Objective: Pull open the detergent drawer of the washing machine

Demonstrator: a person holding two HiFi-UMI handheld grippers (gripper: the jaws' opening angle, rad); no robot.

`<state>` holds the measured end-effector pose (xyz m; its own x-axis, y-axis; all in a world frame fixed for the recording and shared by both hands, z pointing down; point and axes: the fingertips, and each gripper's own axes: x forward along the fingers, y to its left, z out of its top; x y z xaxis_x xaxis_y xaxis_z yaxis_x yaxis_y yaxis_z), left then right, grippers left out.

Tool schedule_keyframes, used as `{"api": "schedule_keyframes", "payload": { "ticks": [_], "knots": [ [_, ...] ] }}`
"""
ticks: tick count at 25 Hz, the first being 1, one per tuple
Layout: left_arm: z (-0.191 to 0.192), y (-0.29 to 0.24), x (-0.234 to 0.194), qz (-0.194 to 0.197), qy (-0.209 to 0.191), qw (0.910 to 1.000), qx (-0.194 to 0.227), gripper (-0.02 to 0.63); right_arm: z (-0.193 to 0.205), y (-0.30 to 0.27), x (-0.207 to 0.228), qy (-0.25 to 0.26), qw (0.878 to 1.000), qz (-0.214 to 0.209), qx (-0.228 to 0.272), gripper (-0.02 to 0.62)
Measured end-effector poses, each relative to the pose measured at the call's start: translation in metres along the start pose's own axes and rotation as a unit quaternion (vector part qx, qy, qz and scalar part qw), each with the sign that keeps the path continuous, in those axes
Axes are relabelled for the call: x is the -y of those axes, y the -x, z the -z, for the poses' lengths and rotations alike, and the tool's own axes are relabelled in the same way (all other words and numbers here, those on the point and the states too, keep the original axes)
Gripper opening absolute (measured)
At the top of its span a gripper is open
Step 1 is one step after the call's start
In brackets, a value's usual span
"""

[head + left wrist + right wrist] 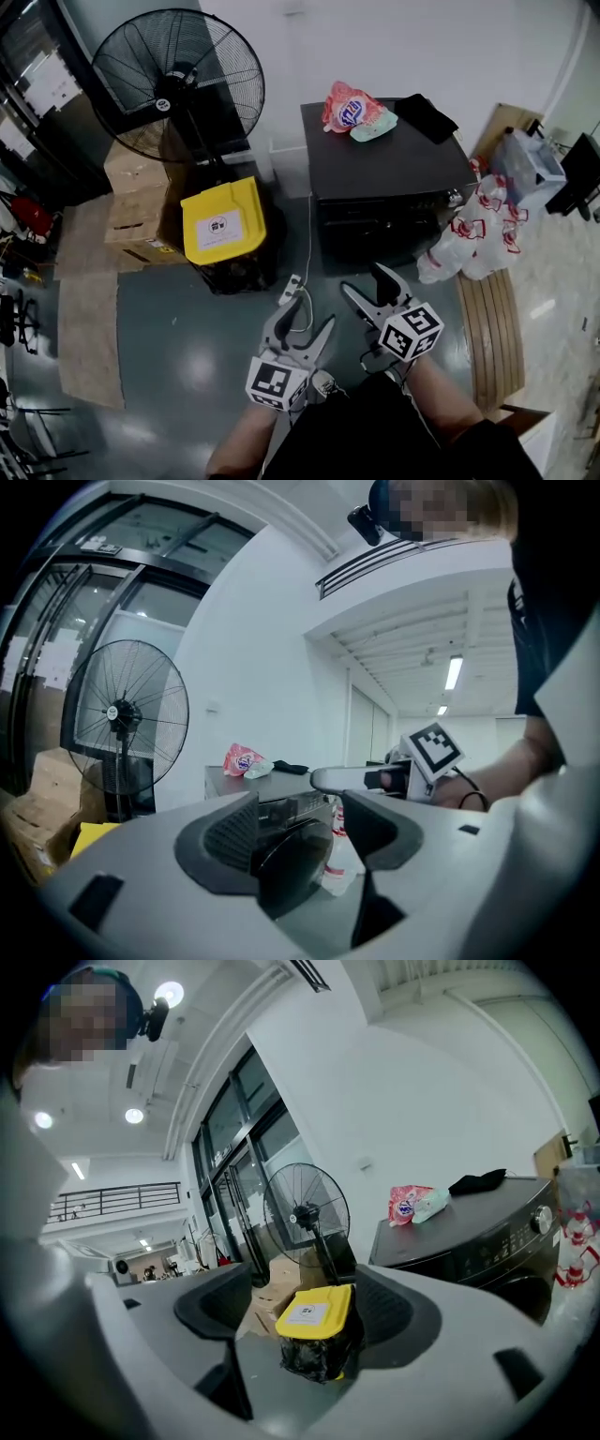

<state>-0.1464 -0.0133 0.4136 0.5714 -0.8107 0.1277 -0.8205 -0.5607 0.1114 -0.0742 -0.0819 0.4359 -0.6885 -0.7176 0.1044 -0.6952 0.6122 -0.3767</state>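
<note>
Looked steeply down on a dark grey, box-shaped front-loading washing machine [384,159] at about one o'clock in the head view, backed against a white wall. Held both tools low and close to the body, well apart from the machine, most likely because the reach toward it had hardly begun.

Held the left gripper [312,317], a grey two-jaw tool with a black-and-white marker cube, at six o'clock. Jaws spread wide, nothing between them but the distant machine front. Held the matching right gripper [364,281] just beside it at five o'clock. Jaws likewise parted and empty (the black bin with the yellow plastic lid [223,220] at nine o'clock only lined up in the gap, far off). Opened that way, by this reading, to be ready to close on a drawer edge.

Could not single out the detergent drawer from here. Judged it to lie shut and flush in the narrow dark control strip [380,200] along the top of the machine's front, which also carried a round silver knob [539,1220] in the right gripper view.

Noted a pink plastic detergent pouch [352,108] and a crumpled black cloth [427,117] on the machine's flat top, a tall black wire-caged standing fan [178,80] at eleven o'clock, and a heap of clear plastic bottles [478,234] at three o'clock.
</note>
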Motion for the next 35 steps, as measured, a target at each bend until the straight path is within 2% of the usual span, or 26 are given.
{"api": "schedule_keyframes", "payload": {
  "ticks": [9,20,26,35],
  "knots": [
    [0.002,-0.016,-0.015,0.014,0.007,0.9999,-0.001,0.258,0.009,-0.034,0.025,-0.08,0.997,0.009,-0.002,0.379],
    [0.016,-0.063,-0.042,-0.003,0.013,0.9996,-0.024,0.258,0.035,-0.087,0.095,-0.166,0.986,0.017,-0.025,0.411],
    [0.022,-0.103,-0.053,-0.008,0.013,0.9991,-0.04,0.258,0.053,-0.115,0.142,-0.22,0.975,0.021,-0.036,0.426],
    [0.037,-0.157,-0.069,-0.002,0.032,0.9971,-0.069,0.258,0.083,-0.154,0.201,-0.312,0.949,0.026,-0.045,0.459]
  ]
}}
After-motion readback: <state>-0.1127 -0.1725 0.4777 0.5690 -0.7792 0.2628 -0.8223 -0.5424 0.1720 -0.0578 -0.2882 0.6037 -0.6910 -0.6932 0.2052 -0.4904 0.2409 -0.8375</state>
